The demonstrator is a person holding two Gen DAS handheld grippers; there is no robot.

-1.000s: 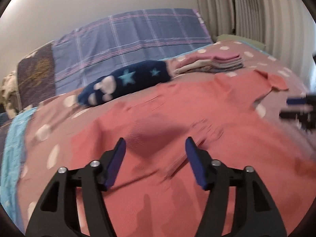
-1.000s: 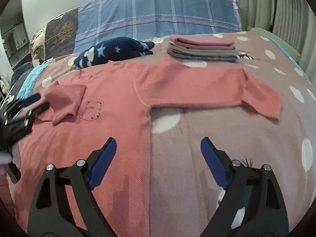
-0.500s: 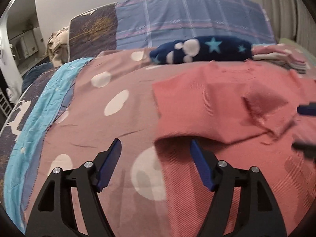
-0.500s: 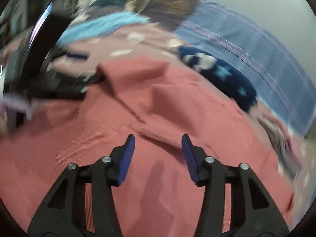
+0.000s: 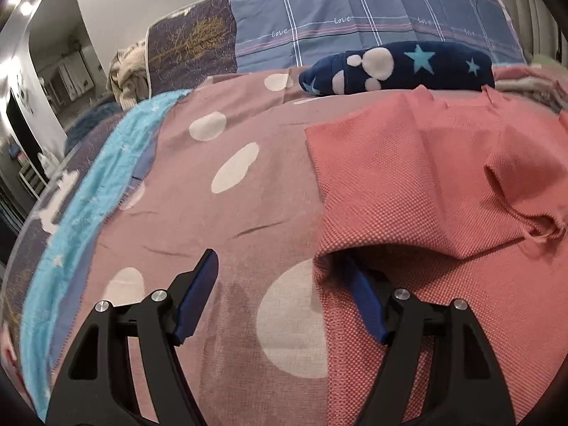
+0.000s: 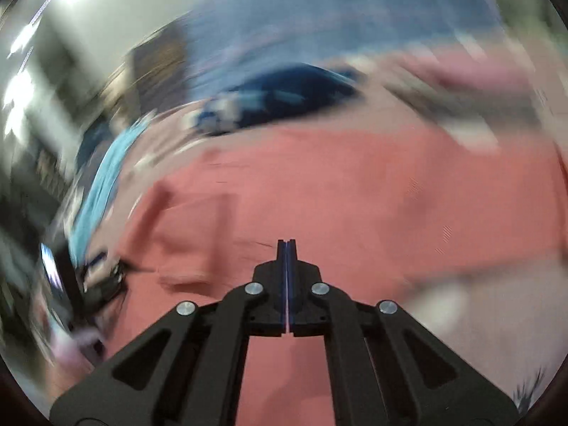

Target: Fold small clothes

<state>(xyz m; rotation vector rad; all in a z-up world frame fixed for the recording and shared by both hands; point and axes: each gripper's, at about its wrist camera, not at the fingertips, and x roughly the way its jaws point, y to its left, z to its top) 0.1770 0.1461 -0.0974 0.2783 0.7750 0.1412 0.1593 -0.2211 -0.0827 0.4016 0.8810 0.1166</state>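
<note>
The coral garment (image 5: pixel 443 184) is lying spread on the polka-dot bedspread (image 5: pixel 248 184), and everything here is placed relative to this garment. One sleeve is folded inward and is resting on top of the garment's body, toward its right part in the left wrist view.

The left gripper (image 5: pixel 280 284) is standing at the garment's left edge with its fingers wide apart. The right finger (image 5: pixel 362 298) is going under the lifted edge of the fabric, while the other finger is staying on the bare bedspread just beside the garment. It is not holding anything.

The right gripper (image 6: pixel 286 248) is hovering over the middle of the garment (image 6: pixel 355 191), and its two fingers are pressed fully together. The right wrist view is very blurred, so I cannot tell if some fabric is pinched between them.

Behind the garment's far edge a navy blanket with stars (image 5: pixel 401 67) is lying rolled up, and behind that a plaid pillow (image 5: pixel 355 14) is leaning. To the far right of the garment a stack of folded clothes (image 5: pixel 525 85) is partly showing. Far to the left of the garment a turquoise strip of cloth (image 5: pixel 96 195) is running along the bed.
</note>
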